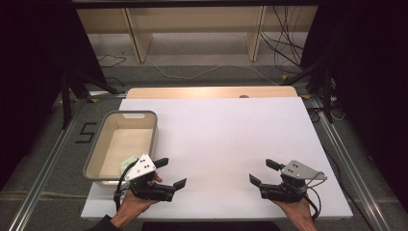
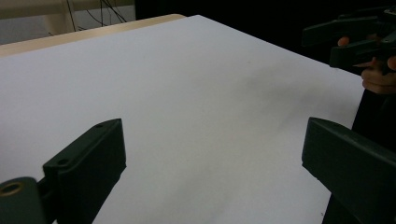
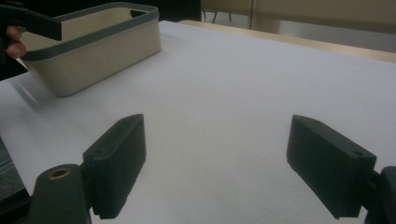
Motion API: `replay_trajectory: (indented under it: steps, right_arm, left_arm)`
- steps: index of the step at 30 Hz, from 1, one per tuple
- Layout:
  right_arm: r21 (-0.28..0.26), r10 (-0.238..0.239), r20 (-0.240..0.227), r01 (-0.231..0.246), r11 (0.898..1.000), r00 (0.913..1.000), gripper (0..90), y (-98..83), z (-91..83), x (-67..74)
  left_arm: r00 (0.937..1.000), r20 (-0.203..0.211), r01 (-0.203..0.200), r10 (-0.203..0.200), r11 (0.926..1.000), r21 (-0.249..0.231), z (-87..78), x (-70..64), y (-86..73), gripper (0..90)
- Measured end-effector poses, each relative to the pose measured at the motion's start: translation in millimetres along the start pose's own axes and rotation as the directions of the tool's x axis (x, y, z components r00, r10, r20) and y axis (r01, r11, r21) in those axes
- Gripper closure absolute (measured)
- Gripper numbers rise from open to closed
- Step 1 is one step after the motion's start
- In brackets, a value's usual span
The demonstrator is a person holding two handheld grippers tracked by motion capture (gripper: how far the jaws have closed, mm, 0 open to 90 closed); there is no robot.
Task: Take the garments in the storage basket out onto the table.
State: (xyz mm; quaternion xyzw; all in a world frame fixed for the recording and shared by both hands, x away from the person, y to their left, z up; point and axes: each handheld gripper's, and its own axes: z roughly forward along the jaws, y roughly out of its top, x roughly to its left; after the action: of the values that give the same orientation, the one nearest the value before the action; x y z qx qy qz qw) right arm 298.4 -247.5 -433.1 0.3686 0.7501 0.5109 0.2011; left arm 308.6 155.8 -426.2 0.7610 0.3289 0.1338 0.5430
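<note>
Cream plastic tub with the grey rim (image 1: 126,142) sat just beyond the left gripper (image 1: 169,173) (a pale scrap inside it), while the right gripper (image 1: 262,173) hovered apart, both jaws spread wide and empty over the white table (image 1: 226,144), seemingly poised to begin.

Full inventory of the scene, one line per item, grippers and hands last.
Bin: 1, cream with grey rim, left side of the board, near the left gripper.
Pale item in bin: 1, light greenish-white, near corner of the bin, partly hidden; too unclear to identify.
White board: 1, white, covers the tabletop.
Wooden table edge: 1, light wood, showing beyond the board's far edge.
Shelf frame: 1, light wood, on the floor behind the table.
Cables: several, black and white, on the floor at the back.
Left gripper: 1, black, near-left of the board, jaws open, nothing between them.
Right gripper: 1, black, near-right, jaws open, nothing between them.
Hands: 2, one holding each gripper.
</note>
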Motion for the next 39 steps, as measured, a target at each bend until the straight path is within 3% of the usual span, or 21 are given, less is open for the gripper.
replay_trajectory:
  steps: [19, 31, 39]
  right_arm:
    - [0.008, -0.012, -0.001, 0.012, 1.000, 0.9999, 20.8, 0.1, 2.2, 2.8]
    - [0.005, -0.016, 0.004, 0.016, 1.000, 0.9999, 21.0, 0.9, 2.0, 2.2]
    - [0.003, -0.008, 0.005, 0.008, 1.000, 1.0000, 21.2, 1.1, 1.8, 1.5]
  left_arm:
    - [0.9998, -0.007, 0.017, -0.017, 0.9996, -0.022, -0.3, -0.7, 10.8, 5.8]
    - [0.9983, -0.049, 0.032, -0.031, 0.9990, 0.030, 9.3, 8.0, 35.9, 6.1]
    - [0.9975, -0.056, 0.047, -0.043, 0.9971, 0.060, 18.7, 11.1, 45.0, 6.4]
